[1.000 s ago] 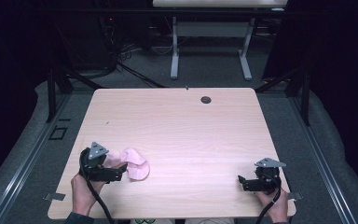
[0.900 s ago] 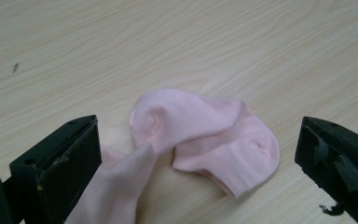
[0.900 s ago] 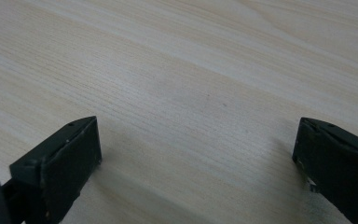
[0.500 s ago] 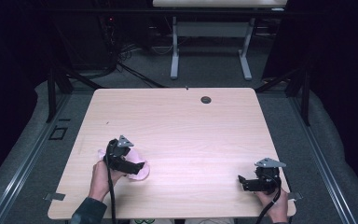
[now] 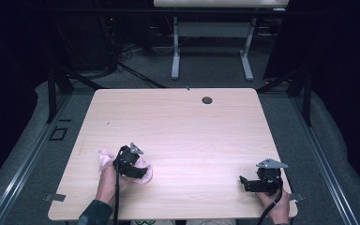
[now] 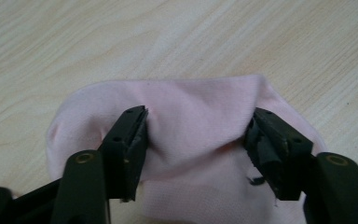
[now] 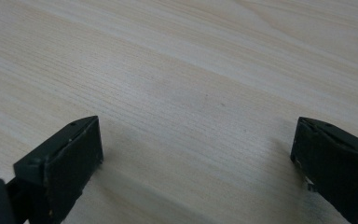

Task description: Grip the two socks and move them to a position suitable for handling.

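Observation:
A pale pink cloth (image 5: 104,158) lies on the wooden table (image 5: 178,126) near its front left. My left gripper (image 5: 138,172) sits on top of it. In the left gripper view the jaws stand open and press down into the pink cloth (image 6: 196,100), which bunches up between the fingertips (image 6: 129,133). My right gripper (image 5: 244,183) rests near the table's front right corner. In the right gripper view its jaws are wide open over bare wood (image 7: 191,93), with nothing between them.
A small dark round grommet (image 5: 207,100) sits in the tabletop near the far edge. Beyond the table are a white desk frame (image 5: 211,47), cables on the floor and dark surroundings.
My left gripper has moved right, onto the middle of the pink cloth, and turned. The cloth has shifted and bunched under it. The right gripper has stayed in place.

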`<state>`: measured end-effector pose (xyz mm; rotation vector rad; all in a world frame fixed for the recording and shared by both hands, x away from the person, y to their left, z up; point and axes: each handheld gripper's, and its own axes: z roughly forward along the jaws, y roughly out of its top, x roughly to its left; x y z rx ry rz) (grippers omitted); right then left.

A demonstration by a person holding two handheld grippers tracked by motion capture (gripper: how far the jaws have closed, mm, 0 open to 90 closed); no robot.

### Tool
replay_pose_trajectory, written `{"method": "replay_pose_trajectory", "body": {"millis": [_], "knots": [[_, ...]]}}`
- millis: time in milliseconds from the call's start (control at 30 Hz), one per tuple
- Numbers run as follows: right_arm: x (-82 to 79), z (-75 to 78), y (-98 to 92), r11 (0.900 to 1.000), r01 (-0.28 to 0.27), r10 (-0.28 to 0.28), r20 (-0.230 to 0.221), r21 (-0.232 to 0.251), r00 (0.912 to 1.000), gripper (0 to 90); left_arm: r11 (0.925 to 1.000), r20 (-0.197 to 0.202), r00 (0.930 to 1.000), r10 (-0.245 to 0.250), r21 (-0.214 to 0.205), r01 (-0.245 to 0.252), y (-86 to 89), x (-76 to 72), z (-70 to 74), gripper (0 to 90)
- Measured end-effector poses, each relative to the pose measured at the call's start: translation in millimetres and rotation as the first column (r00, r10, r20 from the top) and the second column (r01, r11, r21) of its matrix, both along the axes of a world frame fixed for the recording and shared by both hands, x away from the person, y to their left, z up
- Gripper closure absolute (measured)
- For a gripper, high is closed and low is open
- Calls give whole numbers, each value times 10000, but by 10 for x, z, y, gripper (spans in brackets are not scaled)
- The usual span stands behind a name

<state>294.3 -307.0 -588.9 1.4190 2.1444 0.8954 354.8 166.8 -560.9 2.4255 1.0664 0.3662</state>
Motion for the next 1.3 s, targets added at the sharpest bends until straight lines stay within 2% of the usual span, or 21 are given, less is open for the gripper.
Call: {"method": "replay_pose_trajectory", "body": {"millis": [67,167,200,267,433,533,633,733,800,833,867,900,933,967,1000,1033,1067,1100,1133,1167,1300], "knots": [[0,0,0,10000,3,-3,0,2,10000,15,10000,33,10000,14,-21,-14,1,-4,1,429],[1,-1,-5,10000,33,-33,52,-17,10000,22,10000,123,9999,30,-47,-29,-1,-18,3,550],[1,-1,-5,10000,33,-33,52,-17,10000,22,10000,166,9998,53,-35,-52,1,-22,5,550],[-1,2,-8,10000,31,-31,33,-44,10000,25,9998,272,9994,206,-60,-205,8,-25,1,633],[-3,4,-12,10000,40,-40,24,-55,10000,31,9987,778,9958,476,-195,-462,44,-49,-25,735],[-6,2,-9,9999,152,-152,63,3,9999,35,9982,797,9955,517,-334,-492,59,-50,-23,747],[-6,1,-10,9999,166,-166,79,30,9998,38,9980,994,9935,559,-358,-525,75,-64,12,759],[-6,1,-9,9998,182,-182,90,28,9998,38,9951,1315,9895,593,-861,-482,100,-133,171,760],[-6,1,-9,9998,184,-184,86,21,9998,38,9939,1560,9866,471,-1059,-307,100,-187,280,759],[-6,1,-9,9998,184,-184,86,21,9998,38,9939,1560,9866,471,-1059,-307,100,-187,280,759],[-6,1,-9,9998,188,-188,87,21,9998,38,9916,1762,9837,352,-1291,-123,82,-251,387,759],[-6,1,-9,9998,188,-188,87,21,9998,38,9916,1762,9837,352,-1291,-123,82,-251,387,759],[-6,1,-9,9998,184,-184,89,22,9998,38,9895,1928,9811,185,-1442,97,47,-313,483,758],[-7,2,-10,9999,167,-168,77,27,9998,38,9895,1928,9811,185,-1442,97,47,-313,483,758],[-6,1,-9,9998,183,-183,88,27,9998,38,9864,2048,9788,-3,-1610,340,-5,-374,561,758],[-6,1,-9,9998,183,-183,88,27,9998,38,9864,2048,9788,-3,-1610,340,-5,-374,561,757],[-7,1,-10,9999,167,-167,79,31,9998,38,9834,2103,9772,-291,-1690,656,-66,-426,620,756],[-7,1,-10,9999,167,-167,79,31,9998,38,9834,2103,9772,-291,-1690,656,-66,-426,620,755],[-7,1,-10,9999,161,-161,79,33,9998,39,9794,2116,9761,-488,-1814,882,-137,-475,660,753],[-7,1,-10,9999,161,-161,82,38,9998,39,9794,2116,9761,-488,-1814,882,-137,-475,660,752],[-7,1,-10,9999,160,-160,82,33,9998,39,9706,1990,9756,-927,-2004,1331,-272,-554,696,750]]}}
